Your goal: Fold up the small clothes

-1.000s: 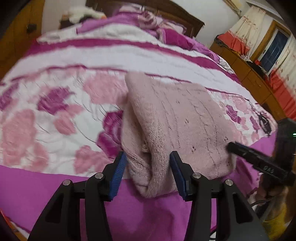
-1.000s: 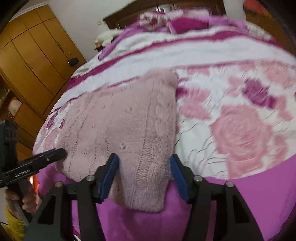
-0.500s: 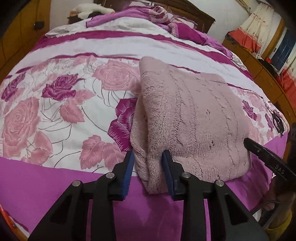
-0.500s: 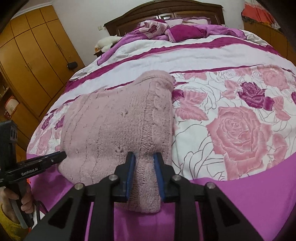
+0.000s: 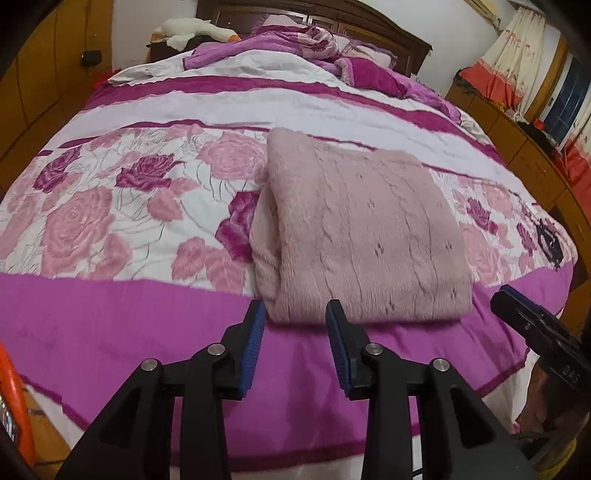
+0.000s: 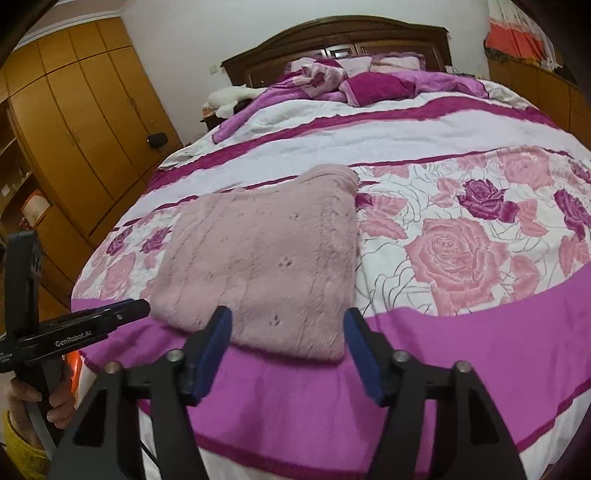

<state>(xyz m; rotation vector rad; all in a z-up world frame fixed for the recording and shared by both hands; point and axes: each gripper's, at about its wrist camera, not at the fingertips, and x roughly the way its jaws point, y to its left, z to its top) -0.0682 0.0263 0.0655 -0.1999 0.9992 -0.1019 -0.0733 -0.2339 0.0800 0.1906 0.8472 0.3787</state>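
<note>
Dusty-pink knit, a folded sweater (image 5: 362,236), lying flat on the bed (image 5: 122,317) near its foot edge, near hem over the plain magenta band, the rest over the rose-printed part of the cover. Folded into a rough rectangle, with layered edges showing along its left side in the left wrist view. Cable ribbing and small eyelet holes visible across the top.

Left gripper (image 5: 295,314) parted, blue pads empty, hovering just short of the sweater's near left corner, not touching it. Right gripper (image 6: 286,317) spread wider, blue pads either side of the sweater's near right corner in the picture, holding nothing; contact with the knit cannot be told, though the fabric looks undisturbed.

Seen from the left wrist view, the right gripper as a black tip at the far right edge, beside the sweater's right corner. Seen from the right wrist view, the left gripper at the left edge, marked "GenRobot.AI", held by a bare hand (image 6: 33,395) with a yellow cuff below.

Crumpled purple blanket (image 6: 369,83) and pillows at the head of the bed, against a dark wooden headboard (image 6: 343,40). White plush toy (image 5: 195,29) beside the headboard. Orange-brown wardrobe (image 6: 81,122) along the left wall, curtains (image 5: 517,70) at the right.
</note>
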